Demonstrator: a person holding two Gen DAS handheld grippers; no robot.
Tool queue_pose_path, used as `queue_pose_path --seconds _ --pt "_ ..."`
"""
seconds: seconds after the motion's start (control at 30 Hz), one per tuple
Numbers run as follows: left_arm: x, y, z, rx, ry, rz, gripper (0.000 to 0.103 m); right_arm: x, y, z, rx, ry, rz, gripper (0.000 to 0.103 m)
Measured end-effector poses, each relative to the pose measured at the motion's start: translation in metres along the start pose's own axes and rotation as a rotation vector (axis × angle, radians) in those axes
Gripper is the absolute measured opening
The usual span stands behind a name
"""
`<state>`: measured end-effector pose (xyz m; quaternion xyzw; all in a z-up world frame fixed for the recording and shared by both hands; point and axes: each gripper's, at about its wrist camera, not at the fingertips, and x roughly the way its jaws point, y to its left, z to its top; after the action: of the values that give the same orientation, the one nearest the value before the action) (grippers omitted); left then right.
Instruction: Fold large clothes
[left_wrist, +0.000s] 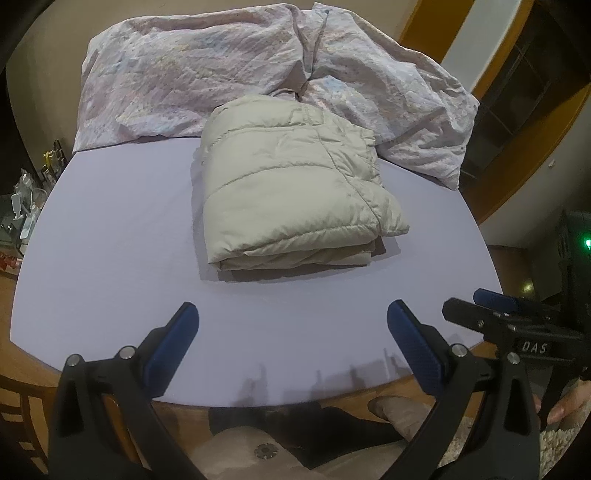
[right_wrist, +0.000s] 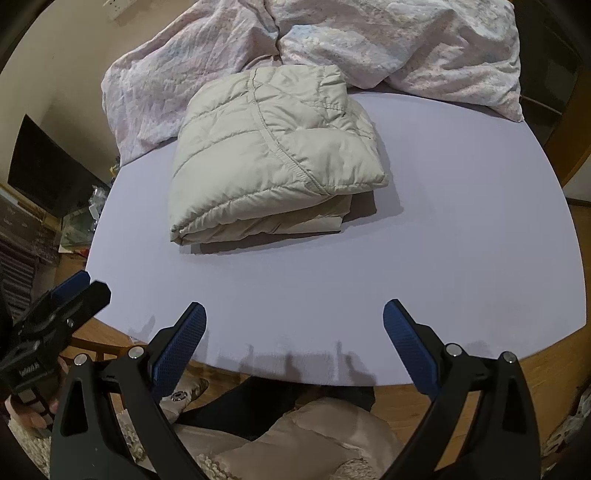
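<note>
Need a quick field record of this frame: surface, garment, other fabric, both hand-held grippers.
surface: round table with pale lilac top
garment: beige puffer jacket, folded into a compact bundle, lying on the table
other fabric: crumpled floral duvet at the far edge, behind the jacket
left hand-held gripper: open, empty, over the near table edge
right hand-held gripper: open, empty, over the near table edge
contact: neither touches the jacket

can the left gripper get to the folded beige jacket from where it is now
Probably yes. The left gripper is open and empty, and only bare table lies between it and the folded beige jacket.
</note>
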<state>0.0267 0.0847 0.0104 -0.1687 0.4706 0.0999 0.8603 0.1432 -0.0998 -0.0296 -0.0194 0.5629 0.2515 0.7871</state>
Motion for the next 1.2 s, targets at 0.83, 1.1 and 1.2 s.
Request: queue_pose_path --seconds 0.83,1.1,1.2 --pt "0.0003 0.0014 -0.0052 -0.007 0.015 0.005 0.101 -0.0002 0.0001 -0.0035 -0.003 -0.013 0.014 0.098" --pt "0.0020 0.0009 -0.0053 -0.012 0.019 0.007 0.101 0.0004 0.0016 -0.0042 0.000 -0.012 0.014 0.098" --pt "0.0033 0.0013 -0.0058 -0.013 0.023 0.009 0.101 0.0006 0.0011 -0.0041 0.000 -0.012 0.014 0.098"
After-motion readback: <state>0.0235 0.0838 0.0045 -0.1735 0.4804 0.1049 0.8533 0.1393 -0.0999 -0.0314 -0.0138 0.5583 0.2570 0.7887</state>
